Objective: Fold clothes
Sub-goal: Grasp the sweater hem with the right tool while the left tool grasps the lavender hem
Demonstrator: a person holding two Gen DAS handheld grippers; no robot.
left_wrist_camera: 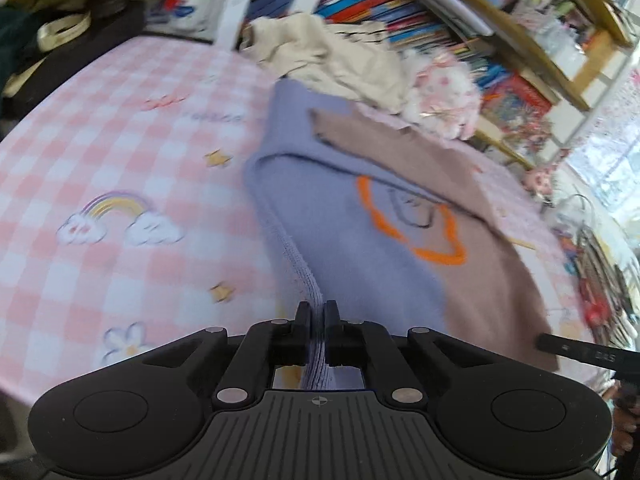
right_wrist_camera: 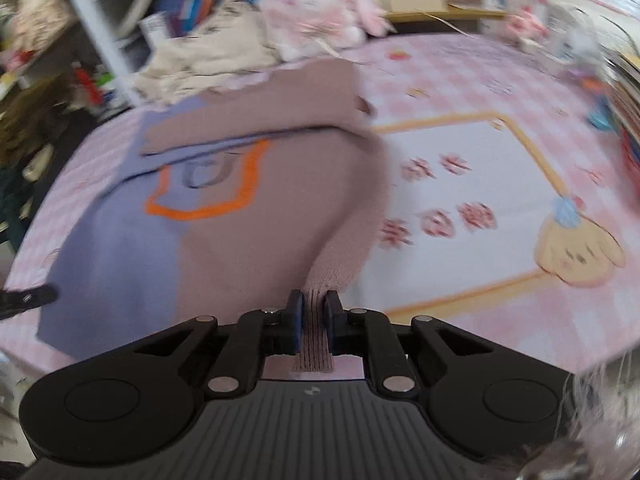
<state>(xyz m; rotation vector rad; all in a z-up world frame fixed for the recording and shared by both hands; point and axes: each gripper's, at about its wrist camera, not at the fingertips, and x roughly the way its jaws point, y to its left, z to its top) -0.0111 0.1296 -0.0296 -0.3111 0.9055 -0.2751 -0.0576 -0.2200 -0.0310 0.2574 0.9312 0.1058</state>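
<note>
Sweater (left_wrist_camera: 360,240): two-tone knit, lilac one side, mauve the other, orange outline on the chest. Lies on the table (left_wrist_camera: 120,152), which has a pink checked cloth. Long axis runs away from both cameras toward the far clutter; ribbed hem nearest, sleeves folded across the upper part.

Open room: bare cloth left of the lilac edge in the left view; bare cloth right of the mauve edge (right_wrist_camera: 480,200) in the right view. Far edge crowded by a cream garment (left_wrist_camera: 328,52) and a plush toy (left_wrist_camera: 444,92), both touching or just beside the sweater's top; bookshelves (left_wrist_camera: 400,12) behind.

Left gripper (left_wrist_camera: 318,308): low, level, fingers clamped on the lilac hem corner.

Right gripper (right_wrist_camera: 314,304): low, level, fingers clamped on the mauve hem corner; its tip shows at the left view's right margin.
</note>
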